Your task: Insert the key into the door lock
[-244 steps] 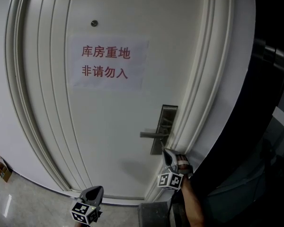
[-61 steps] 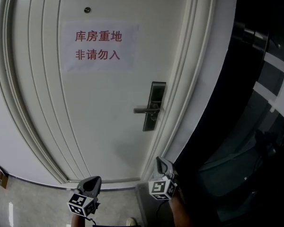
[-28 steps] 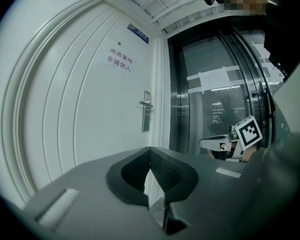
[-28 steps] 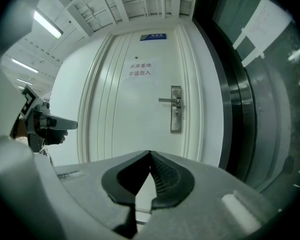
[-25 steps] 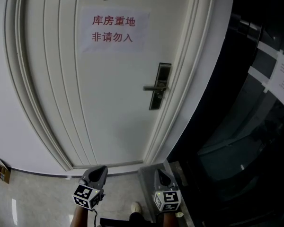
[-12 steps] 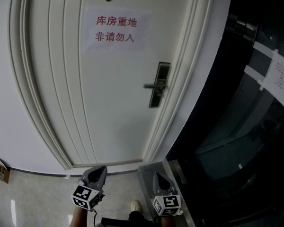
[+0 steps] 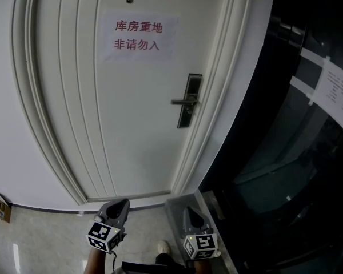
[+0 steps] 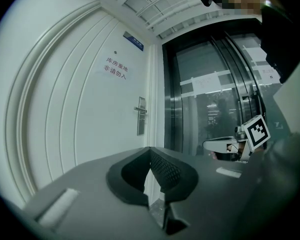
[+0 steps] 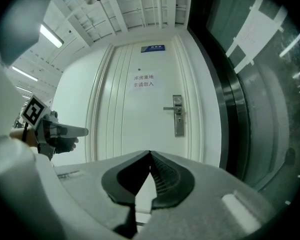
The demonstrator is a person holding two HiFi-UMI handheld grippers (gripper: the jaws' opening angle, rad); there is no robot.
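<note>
My left gripper (image 7: pixel 119 205) at bottom centre, jaws together, holding nothing, my right gripper (image 7: pixel 192 214) beside it, closed too, empty, door lock (image 7: pixel 187 100) mid-frame, well apart.

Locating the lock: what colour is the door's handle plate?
Silver-grey metal handle plate, clearest in the right gripper view.

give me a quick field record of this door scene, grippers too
door: white door, looks closed
sign: paper sign with red print, high on the door
lock: metal lock plate with lever handle, near the door's right edge
right of door: dark glass wall
left hand-held gripper: jaws together, nothing between them
right hand-held gripper: jaws together, nothing between them
key: not seen in any view
contact: both grippers well apart from the lock
</note>
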